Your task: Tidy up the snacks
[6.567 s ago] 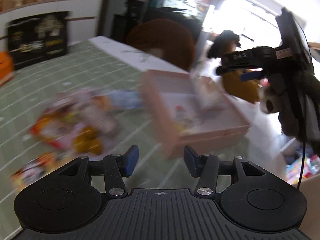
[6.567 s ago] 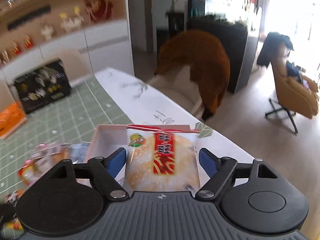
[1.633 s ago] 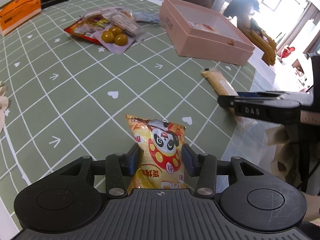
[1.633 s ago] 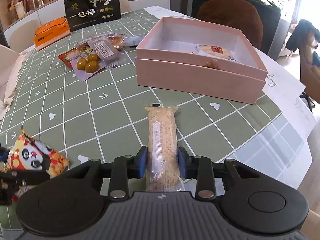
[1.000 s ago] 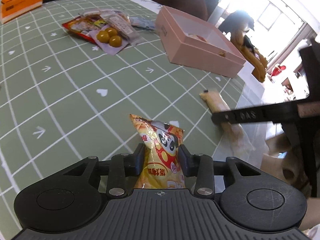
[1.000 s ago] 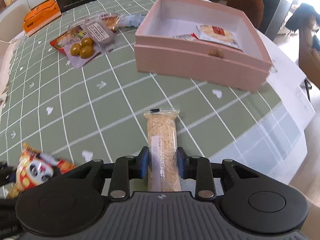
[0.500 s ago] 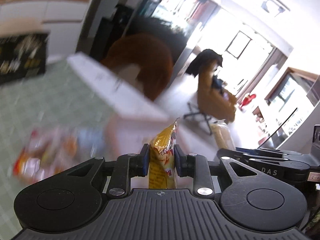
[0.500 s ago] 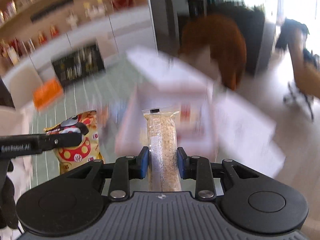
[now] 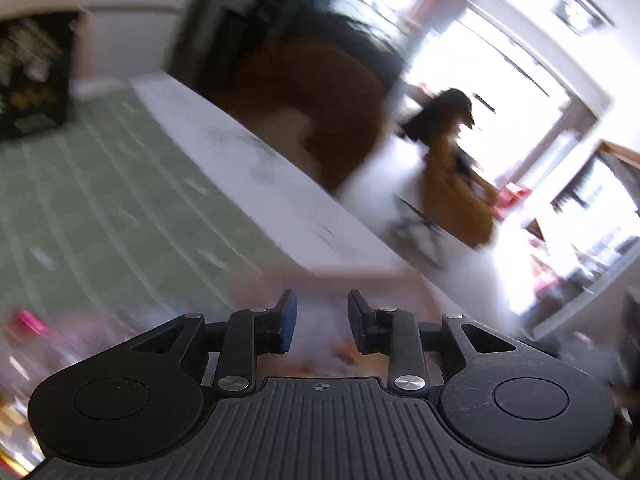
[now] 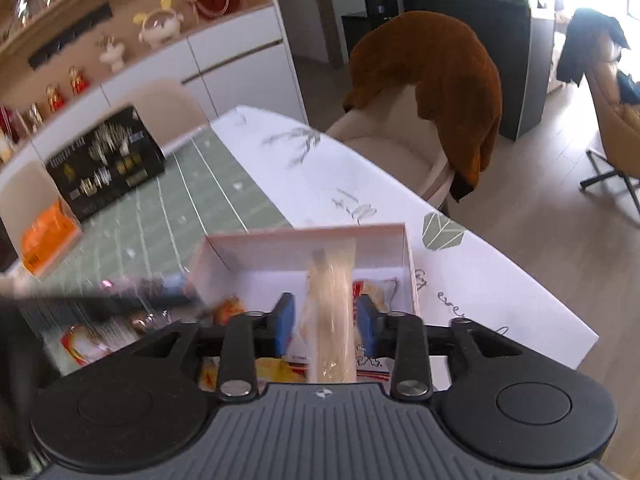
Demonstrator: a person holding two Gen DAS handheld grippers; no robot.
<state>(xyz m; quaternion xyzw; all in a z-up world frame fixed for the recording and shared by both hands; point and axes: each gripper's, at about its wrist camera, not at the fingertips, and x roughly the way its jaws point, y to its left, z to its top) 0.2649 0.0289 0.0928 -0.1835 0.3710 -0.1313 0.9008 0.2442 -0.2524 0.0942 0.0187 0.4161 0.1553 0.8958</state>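
My right gripper point(image 10: 325, 322) hangs over the pink box point(image 10: 408, 264) with its jaws apart. The long oat bar point(image 10: 332, 312) lies loose between them, blurred, over the box's inside. Other snack packs point(image 10: 376, 292) lie in the box, and a yellow pack point(image 10: 276, 370) shows under the gripper. My left gripper point(image 9: 319, 322) is open and empty, above a very blurred pink box edge point(image 9: 360, 276). The left gripper's arm point(image 10: 100, 298) shows as a dark blur at the box's left in the right wrist view.
A green checked cloth point(image 10: 160, 216) covers the table, with a white paper sheet point(image 10: 360, 184) along its far edge. A black gift box point(image 10: 104, 160) and an orange box point(image 10: 48, 236) stand at the back left. Loose snacks point(image 10: 84, 344) lie left of the pink box. A brown-draped chair point(image 10: 432, 92) stands behind.
Both grippers have moved over the pink box and opened. The left one has let go of the panda bag; the right one has released the oat bar.
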